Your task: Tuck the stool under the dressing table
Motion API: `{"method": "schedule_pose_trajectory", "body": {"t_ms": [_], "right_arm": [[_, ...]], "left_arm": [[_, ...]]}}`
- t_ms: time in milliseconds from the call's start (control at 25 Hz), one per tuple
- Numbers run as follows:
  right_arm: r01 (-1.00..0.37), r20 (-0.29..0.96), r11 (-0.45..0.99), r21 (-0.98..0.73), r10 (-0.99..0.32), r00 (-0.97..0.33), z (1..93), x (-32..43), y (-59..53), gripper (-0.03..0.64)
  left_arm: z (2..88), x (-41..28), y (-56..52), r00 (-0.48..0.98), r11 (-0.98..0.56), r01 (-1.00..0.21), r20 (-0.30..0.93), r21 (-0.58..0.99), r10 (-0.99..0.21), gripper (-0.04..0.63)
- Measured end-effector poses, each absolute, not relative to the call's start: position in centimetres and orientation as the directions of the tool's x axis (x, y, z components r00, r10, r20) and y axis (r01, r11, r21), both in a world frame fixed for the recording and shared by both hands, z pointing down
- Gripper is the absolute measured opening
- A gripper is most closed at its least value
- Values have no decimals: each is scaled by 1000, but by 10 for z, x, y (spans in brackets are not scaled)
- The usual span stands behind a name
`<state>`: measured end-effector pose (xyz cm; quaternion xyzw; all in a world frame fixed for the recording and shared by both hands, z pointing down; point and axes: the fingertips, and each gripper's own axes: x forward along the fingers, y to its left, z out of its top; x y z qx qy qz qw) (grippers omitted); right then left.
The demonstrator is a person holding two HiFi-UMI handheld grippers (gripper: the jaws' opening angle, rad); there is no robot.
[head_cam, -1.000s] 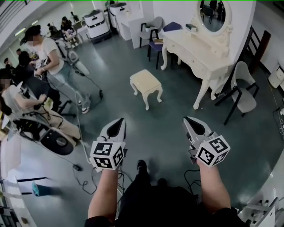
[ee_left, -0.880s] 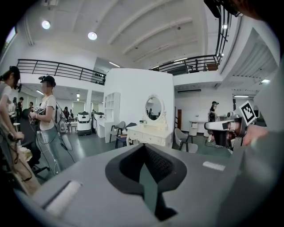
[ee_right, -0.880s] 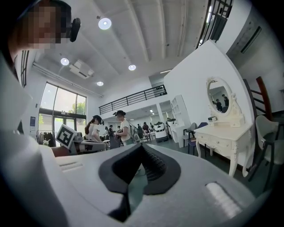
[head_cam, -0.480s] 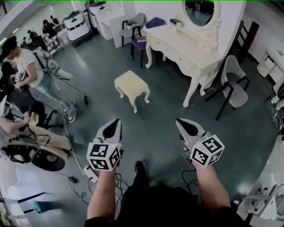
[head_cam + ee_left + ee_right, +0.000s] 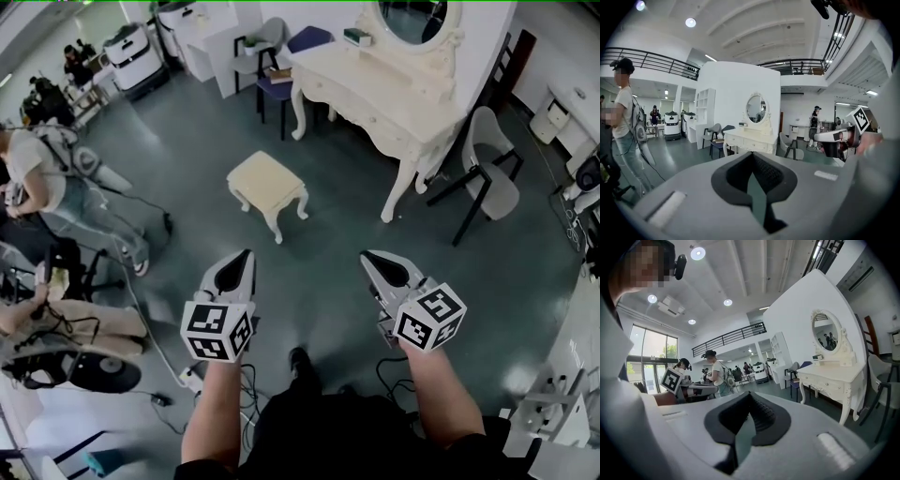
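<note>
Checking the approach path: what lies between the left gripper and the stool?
Only bare floor between the left gripper and the stool, in the head view.

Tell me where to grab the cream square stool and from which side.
Probably the seat rim of the cream square stool, on the edge facing away from the cream dressing table, coming from the near-left. The stool stands upright, apart from the table, so a grip there pushes it straight under.

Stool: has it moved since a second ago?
No. The stool stands off the dressing table's front leg just as before; only the camera came nearer.
</note>
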<state>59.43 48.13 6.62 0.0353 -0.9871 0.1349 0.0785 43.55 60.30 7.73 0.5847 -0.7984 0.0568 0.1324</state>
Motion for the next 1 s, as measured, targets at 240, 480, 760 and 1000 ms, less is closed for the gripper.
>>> {"method": "schedule_pose_trajectory", "body": {"t_ms": [240,480,760,1000], "right_arm": [[-134,190,954,-267,-84,-978,76,563,478,5],[-145,166,958,-248,-106,-980,66,530,480,5],[-126,179,952,-279,-77,-981,82,496,486,5],[-117,194,940,-321,-56,-979,105,463,461,5]], "left_arm": [[85,397,599,-255,288,-954,283,81,-925,20],[82,360,611,-262,290,-954,266,73,-928,20],[93,329,614,-264,297,-952,289,77,-920,20],[111,308,585,-253,296,-951,325,88,-911,20]]}}
